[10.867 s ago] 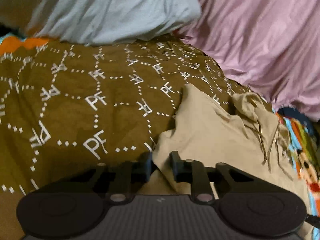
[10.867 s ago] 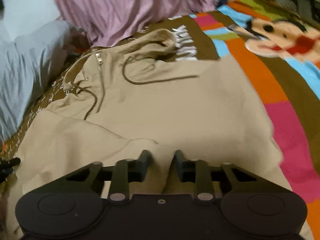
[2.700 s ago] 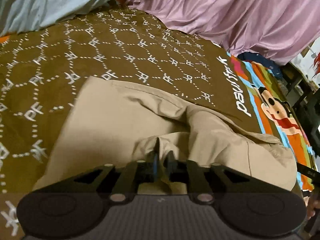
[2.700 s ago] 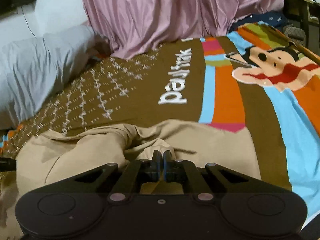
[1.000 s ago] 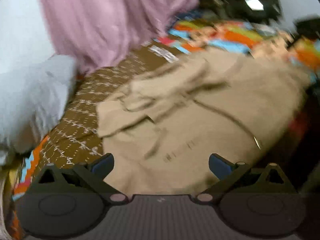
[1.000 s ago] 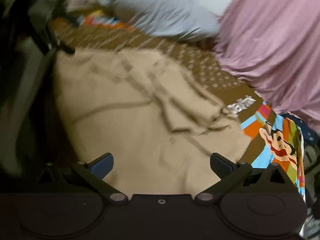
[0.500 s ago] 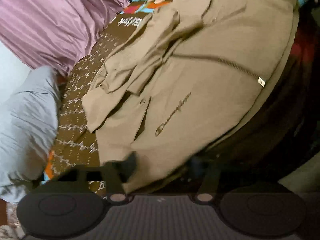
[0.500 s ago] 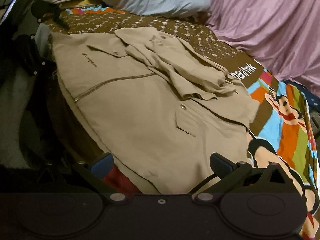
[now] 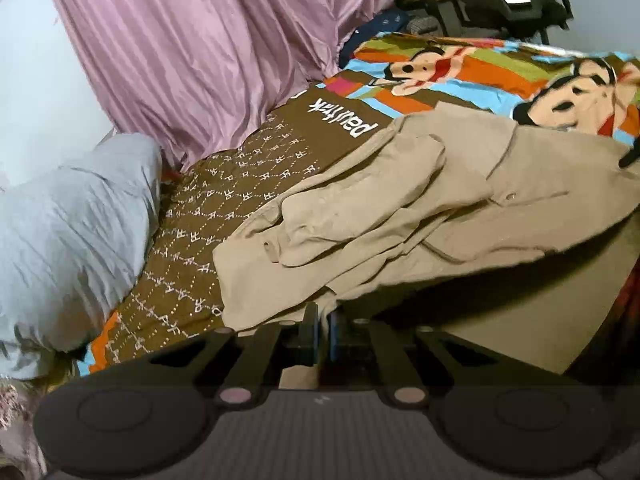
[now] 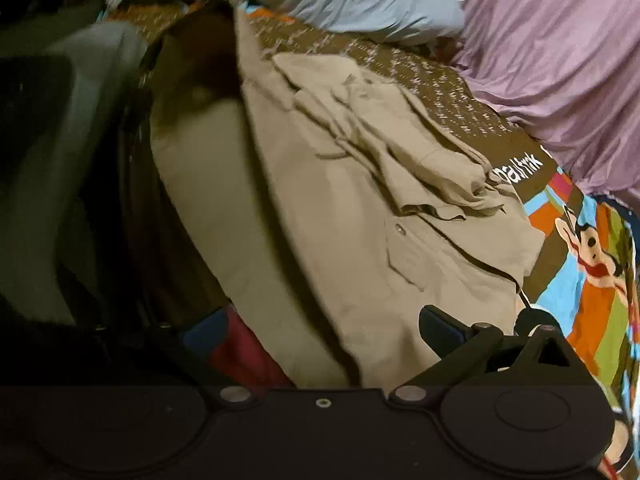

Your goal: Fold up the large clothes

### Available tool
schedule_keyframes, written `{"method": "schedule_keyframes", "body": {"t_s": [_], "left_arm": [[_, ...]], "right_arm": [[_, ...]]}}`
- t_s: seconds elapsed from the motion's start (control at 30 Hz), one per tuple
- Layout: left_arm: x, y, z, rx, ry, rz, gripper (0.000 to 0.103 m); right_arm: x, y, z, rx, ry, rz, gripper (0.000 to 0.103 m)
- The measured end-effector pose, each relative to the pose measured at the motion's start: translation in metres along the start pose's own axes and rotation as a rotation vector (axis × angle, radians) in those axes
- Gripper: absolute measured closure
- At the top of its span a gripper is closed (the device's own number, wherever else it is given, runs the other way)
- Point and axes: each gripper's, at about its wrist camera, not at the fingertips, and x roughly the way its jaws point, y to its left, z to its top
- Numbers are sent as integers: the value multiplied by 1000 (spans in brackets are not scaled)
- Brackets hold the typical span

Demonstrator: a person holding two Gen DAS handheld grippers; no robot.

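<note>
Left wrist, left tongs [image 9: 324,330] pinching jacket [image 9: 420,208] hem

A second ago our left gripper [image 9: 324,334] hung wide open above the tan zip-up cotton jacket [image 9: 420,216]; now its jaws are clamped on the jacket's near hem. We have moved our right gripper [image 10: 320,332], jaws still spread, closer to the hem.

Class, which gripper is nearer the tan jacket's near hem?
Left. The left gripper is shut on the tan jacket at its hem; the right gripper hangs open above it.
</note>
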Motion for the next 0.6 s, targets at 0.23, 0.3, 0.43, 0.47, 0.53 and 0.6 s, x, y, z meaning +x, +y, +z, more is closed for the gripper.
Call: {"method": "schedule_keyframes", "body": {"t_s": [0.23,0.3,0.43,0.47,0.53,0.6], "left_arm": [[1,-11,-21,-23,47,-24,97],[-1,-10,-25,-40,53,-29,97],[-3,-7,-27,-44,46,-31,97],[-4,-6,-27,-45,44,-33,97],[-4,-6,-27,-49,45,-40,96],[-6,-7,-29,-60,44,-60,93]], "right_arm": [[35,6,-12,-67,181,-31,2],[41,6,-15,-67,192,-60,2],[44,5,-18,-103,179,-158,7],[43,5,-18,-111,168,-161,8],[34,5,-17,-123,116,-173,14],[22,4,-15,-133,51,-193,21]]}}
